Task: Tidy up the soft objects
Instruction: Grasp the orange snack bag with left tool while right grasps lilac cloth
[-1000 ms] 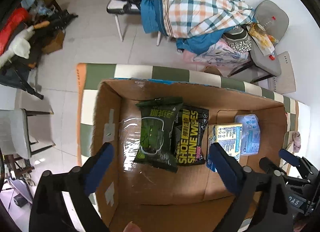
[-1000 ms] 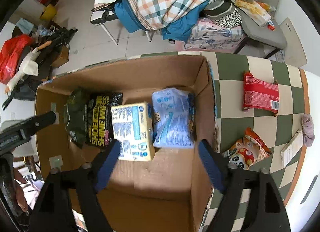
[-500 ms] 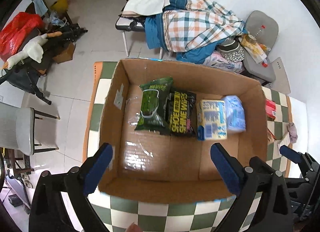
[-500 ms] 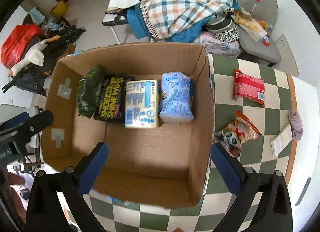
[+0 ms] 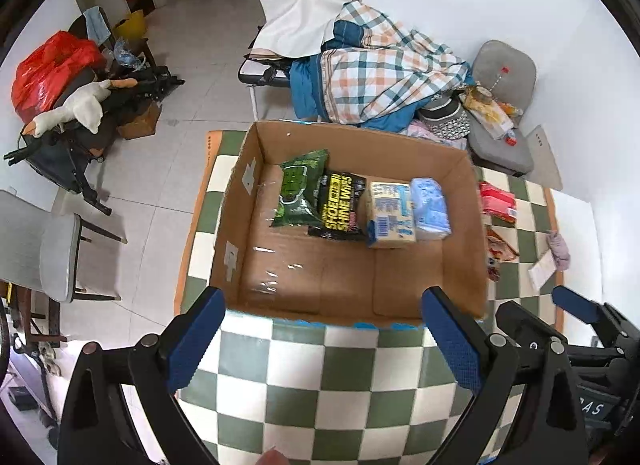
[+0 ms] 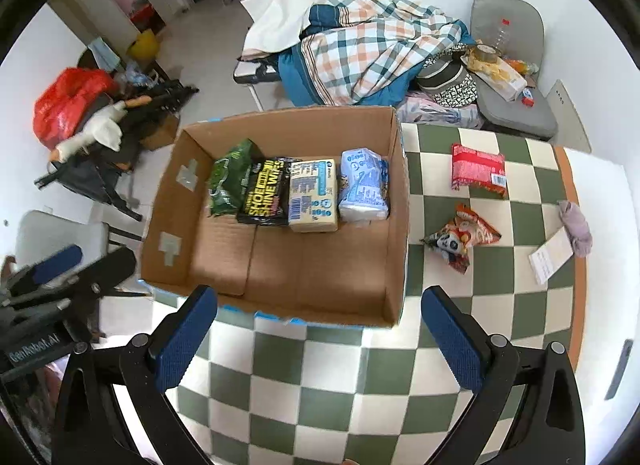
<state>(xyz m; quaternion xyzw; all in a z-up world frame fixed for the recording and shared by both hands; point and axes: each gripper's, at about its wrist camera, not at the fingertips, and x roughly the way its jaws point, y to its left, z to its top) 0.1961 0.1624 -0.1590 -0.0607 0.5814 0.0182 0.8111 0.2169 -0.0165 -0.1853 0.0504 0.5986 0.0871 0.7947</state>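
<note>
In the middle of both wrist views, the cardboard box (image 6: 396,225) now shows whole, where a second ago it filled the frames.

Both grippers have pulled back over the checkered table (image 6: 320,377): left gripper (image 5: 320,341) and right gripper (image 6: 320,333) hang with jaws wide apart, holding nothing. The green pack (image 6: 230,181), black wipes pack (image 6: 266,195), yellow pack (image 6: 312,197) and blue pack (image 6: 364,185) lie in a row along the box's far wall, unmoved; the red packet (image 6: 478,171) and orange snack bag (image 6: 460,239) stay at centre right.
</note>
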